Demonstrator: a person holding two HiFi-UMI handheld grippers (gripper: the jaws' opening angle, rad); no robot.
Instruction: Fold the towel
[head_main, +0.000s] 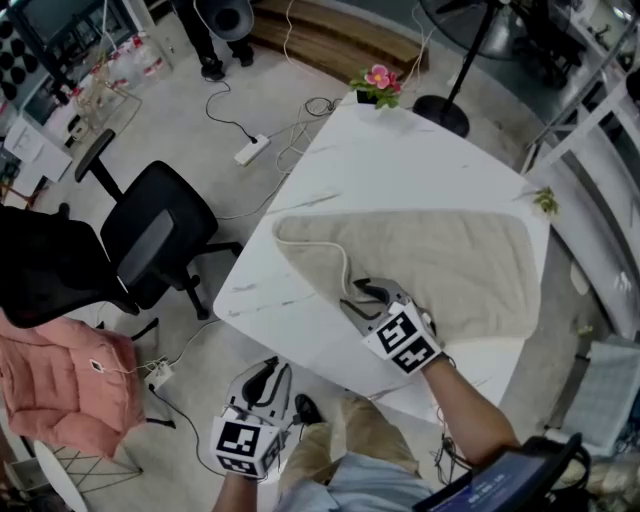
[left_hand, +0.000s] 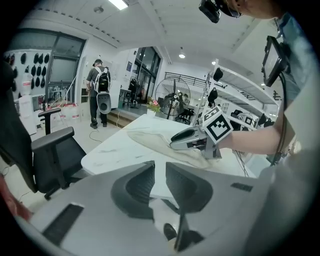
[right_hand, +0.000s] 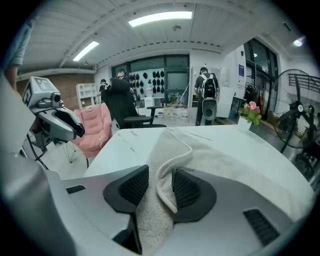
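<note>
The left gripper (head_main: 266, 380) hangs near left, off the table (head_main: 400, 165), jaws slightly apart and empty. The first fold seems in hand: the right gripper (head_main: 362, 296) must next back away without dragging cloth. Its jaws stand apart around the towel (head_main: 450, 265)'s raised near-left hem, while the rest lies flat to the far right.

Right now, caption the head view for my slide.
Right gripper at the folded-over edge of a beige towel on a white table; left gripper hangs empty beside the table.
</note>
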